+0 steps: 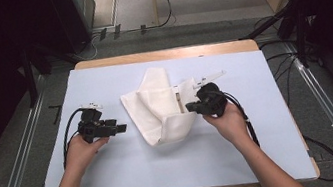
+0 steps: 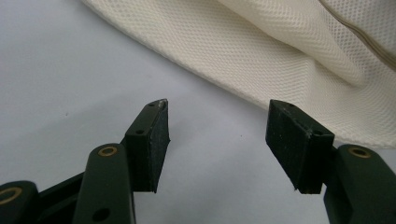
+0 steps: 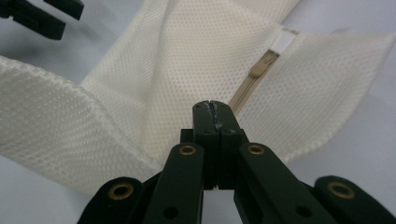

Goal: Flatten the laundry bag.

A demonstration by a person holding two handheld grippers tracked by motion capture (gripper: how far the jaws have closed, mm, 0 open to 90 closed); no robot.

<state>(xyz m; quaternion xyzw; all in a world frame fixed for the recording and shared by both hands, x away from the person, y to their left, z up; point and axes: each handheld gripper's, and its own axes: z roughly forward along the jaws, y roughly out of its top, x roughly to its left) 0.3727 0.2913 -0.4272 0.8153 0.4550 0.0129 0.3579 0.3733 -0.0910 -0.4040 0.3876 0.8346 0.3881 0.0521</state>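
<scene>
Looking down, we see the mesh bag (image 1: pixel 159 107) crumpled mid-table (image 1: pixel 114 162) — left gripper (image 1: pixel 120 128) spread just beside its edge, right gripper (image 1: pixel 191 107) pressed together, empty, at its right side.

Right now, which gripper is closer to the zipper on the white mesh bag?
Right. The right gripper, jaws shut, sits over the mesh bag just beside its zipper. The left gripper, jaws open, waits off the bag's far edge, on the table.

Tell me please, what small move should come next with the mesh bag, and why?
Probably bring the left hand-held gripper forward onto the mesh bag edge: its jaws stand open just short of the fabric, while the right hand-held gripper is shut at the bag's other side.
</scene>
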